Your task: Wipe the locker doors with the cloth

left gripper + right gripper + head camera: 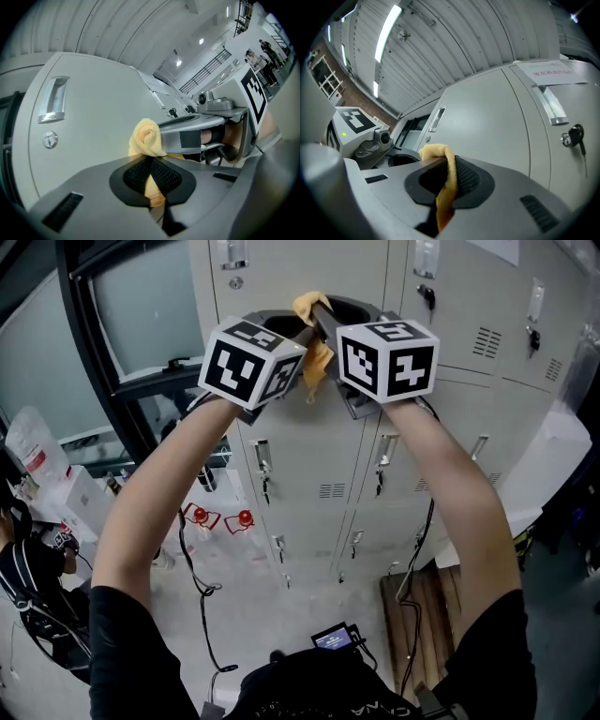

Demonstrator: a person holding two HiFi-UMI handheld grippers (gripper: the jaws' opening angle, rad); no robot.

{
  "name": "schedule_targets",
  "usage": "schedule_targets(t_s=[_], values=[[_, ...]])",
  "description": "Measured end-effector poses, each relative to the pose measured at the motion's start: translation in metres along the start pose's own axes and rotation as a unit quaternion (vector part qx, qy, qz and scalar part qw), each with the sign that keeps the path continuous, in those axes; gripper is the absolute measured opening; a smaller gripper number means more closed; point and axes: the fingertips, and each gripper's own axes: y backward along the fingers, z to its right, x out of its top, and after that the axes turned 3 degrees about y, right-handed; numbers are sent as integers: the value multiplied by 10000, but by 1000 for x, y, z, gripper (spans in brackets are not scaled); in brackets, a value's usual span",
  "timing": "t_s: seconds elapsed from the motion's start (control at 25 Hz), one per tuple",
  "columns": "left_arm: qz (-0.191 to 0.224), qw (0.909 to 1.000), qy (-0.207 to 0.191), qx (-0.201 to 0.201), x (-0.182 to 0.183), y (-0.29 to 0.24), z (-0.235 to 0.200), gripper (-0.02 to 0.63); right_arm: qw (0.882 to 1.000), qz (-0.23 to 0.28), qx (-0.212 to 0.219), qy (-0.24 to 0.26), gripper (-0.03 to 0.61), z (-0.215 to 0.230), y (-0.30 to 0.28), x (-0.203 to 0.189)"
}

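Note:
A yellow cloth (316, 334) is bunched between both grippers, held up against the grey locker doors (309, 446). My left gripper (281, 329) is shut on one end of the cloth (146, 138), which is pinched between its black pads (164, 176). My right gripper (336, 324) is shut on the other end of the cloth (443, 161), which runs down between its jaws. The two grippers sit close together, tips nearly touching, near the top row of doors. In the left gripper view the right gripper (206, 129) lies just beyond the cloth.
A recessed handle (54, 98) and round lock (49, 139) are on the door to the left. A key (576, 136) hangs in a lock to the right. A dark-framed window (112, 352) stands left of the lockers. Below, a seated person (33, 587), red items (220, 518), a wooden pallet (422, 615).

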Motion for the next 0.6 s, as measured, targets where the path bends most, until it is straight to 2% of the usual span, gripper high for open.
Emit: schedule_targets(t_s=[0.24,0.6], values=[[91,9996,112,-232,12,-32,29,20,9995,-101,-287,67,51,37,27,-4],[167,9989,117,-431,25,-63,61,20,9987,-194,-472,43,51,72,54,-12]])
